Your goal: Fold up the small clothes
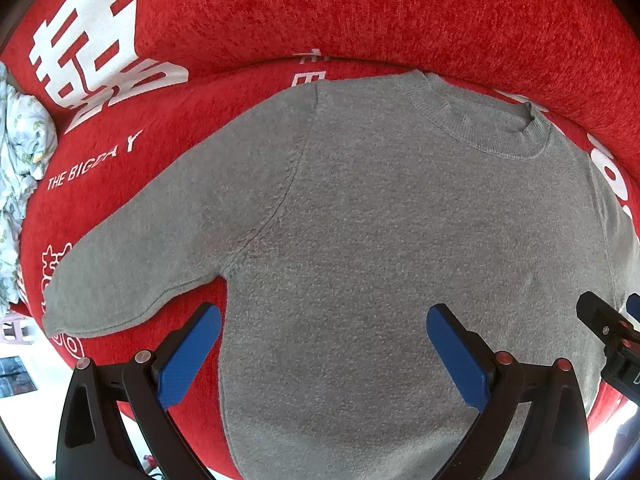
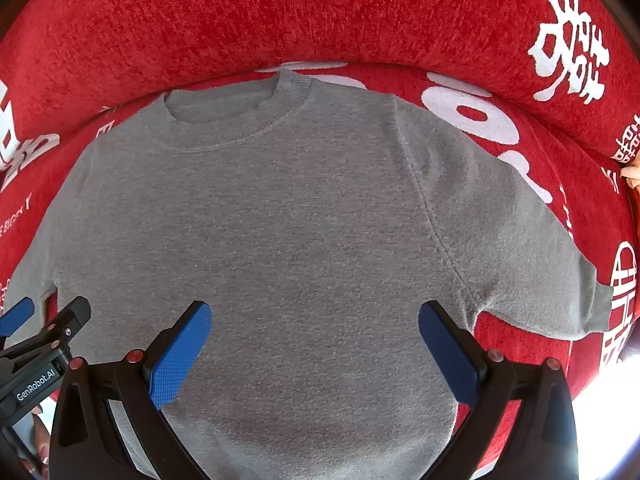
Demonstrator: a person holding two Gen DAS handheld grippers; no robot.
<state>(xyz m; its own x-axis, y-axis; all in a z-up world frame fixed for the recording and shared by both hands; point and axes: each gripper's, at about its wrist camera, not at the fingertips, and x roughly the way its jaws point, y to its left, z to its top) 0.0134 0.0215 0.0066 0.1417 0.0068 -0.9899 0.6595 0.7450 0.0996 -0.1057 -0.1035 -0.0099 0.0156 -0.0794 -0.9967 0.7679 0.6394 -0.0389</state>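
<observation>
Left wrist view: grey sweater [image 1: 380,220] laid flat, front up, neck away, on red sofa seat [image 1: 132,208], sleeves spread out — prob. for folding. Left gripper [image 1: 323,354] fingers spread, nothing held, over lower left side. Right gripper [image 2: 315,350] likewise spread, empty, over lower right, near armpit.

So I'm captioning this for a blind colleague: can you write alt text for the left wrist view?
A grey sweater lies flat, face up, on a red cover with white lettering, neckline away from the camera and one sleeve spread to the left. The left hand-held gripper hangs open above its lower body.
</observation>
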